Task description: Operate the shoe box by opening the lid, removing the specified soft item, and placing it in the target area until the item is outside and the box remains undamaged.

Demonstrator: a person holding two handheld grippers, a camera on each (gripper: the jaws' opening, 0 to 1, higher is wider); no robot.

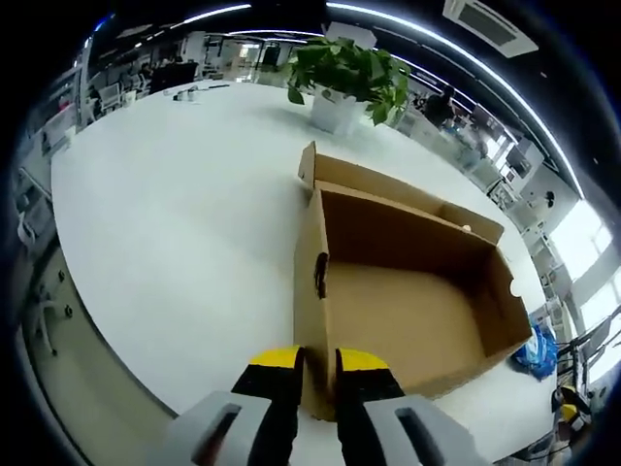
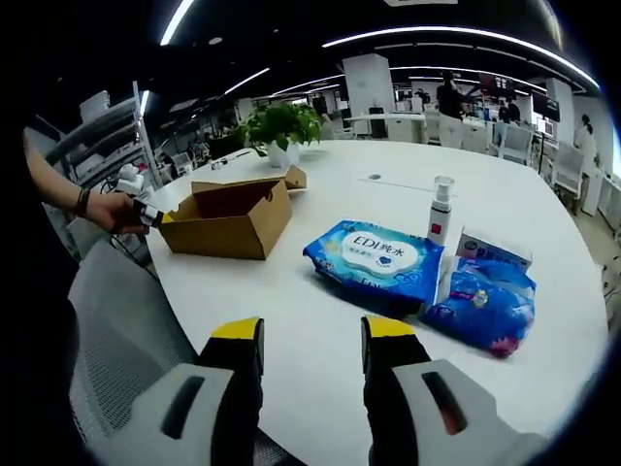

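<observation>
Left gripper (image 1: 318, 361), jaws nearly pressed together, hovers at the open, empty-looking shoe box (image 1: 408, 291); right gripper (image 2: 310, 335) jaws spread, wipes pack (image 2: 376, 258) already on table (image 2: 320, 320)—withdraw clear of cardboard.

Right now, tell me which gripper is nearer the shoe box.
Left. The left gripper sits at the shoe box's near wall, jaws almost closed. The right gripper is open and well back from the box, near the blue wipes pack.

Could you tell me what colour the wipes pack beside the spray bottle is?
Blue with a white label, clearest in the right gripper view: wipes pack.
</observation>
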